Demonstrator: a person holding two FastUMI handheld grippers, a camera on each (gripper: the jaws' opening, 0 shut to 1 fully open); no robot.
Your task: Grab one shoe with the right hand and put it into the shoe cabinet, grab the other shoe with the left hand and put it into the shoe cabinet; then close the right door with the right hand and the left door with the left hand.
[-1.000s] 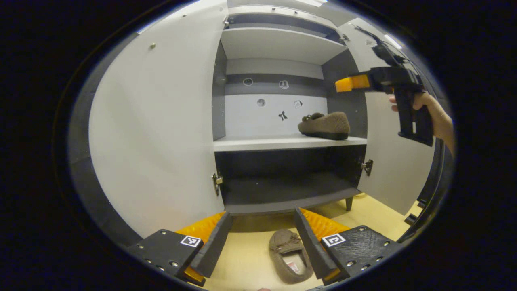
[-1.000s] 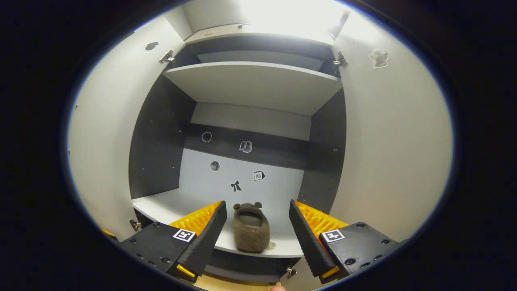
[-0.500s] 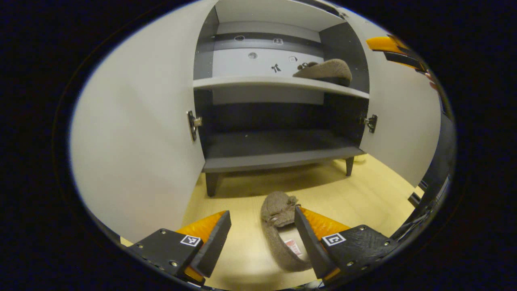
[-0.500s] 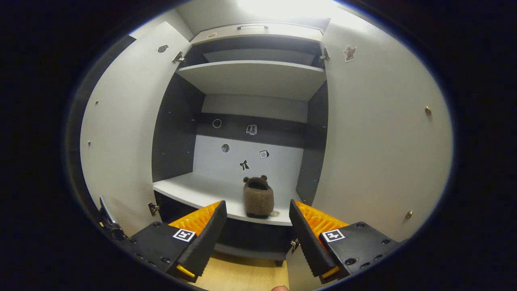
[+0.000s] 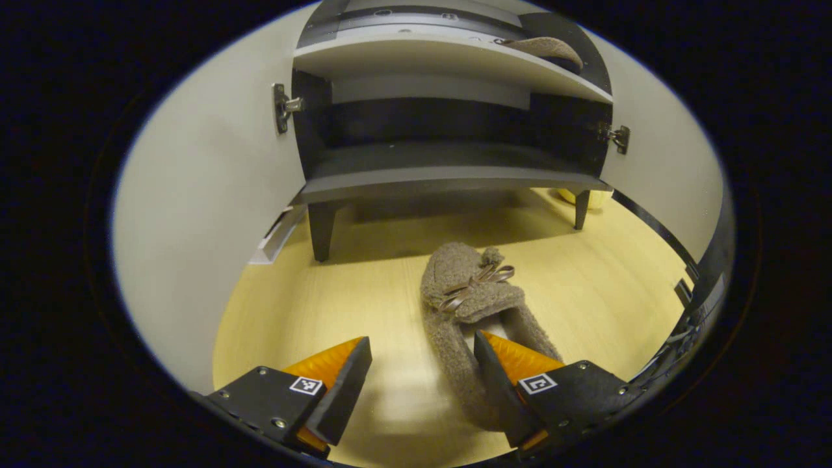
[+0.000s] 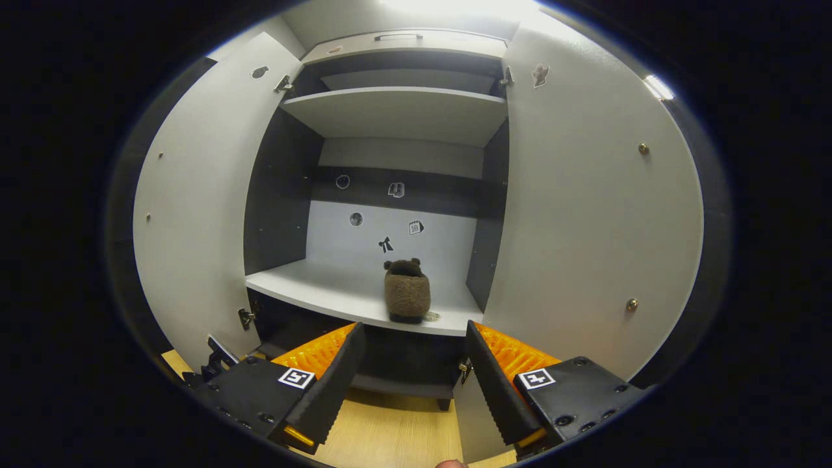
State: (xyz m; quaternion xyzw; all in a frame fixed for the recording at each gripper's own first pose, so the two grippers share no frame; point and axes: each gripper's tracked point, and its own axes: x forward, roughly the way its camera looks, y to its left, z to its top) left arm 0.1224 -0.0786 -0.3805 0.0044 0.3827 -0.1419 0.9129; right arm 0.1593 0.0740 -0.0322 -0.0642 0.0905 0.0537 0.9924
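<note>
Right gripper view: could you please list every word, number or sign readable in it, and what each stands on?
"10": on the calendar sticker on the cabinet's back wall; small, so not certain.
Other stickers: pictures, no text.
Square marker on the right tongs: coded pattern, no characters.

Both tongs [image 5: 422, 383] [image 6: 413, 383] have black screw-studded bodies bearing small square black-and-white marker tags.
</note>
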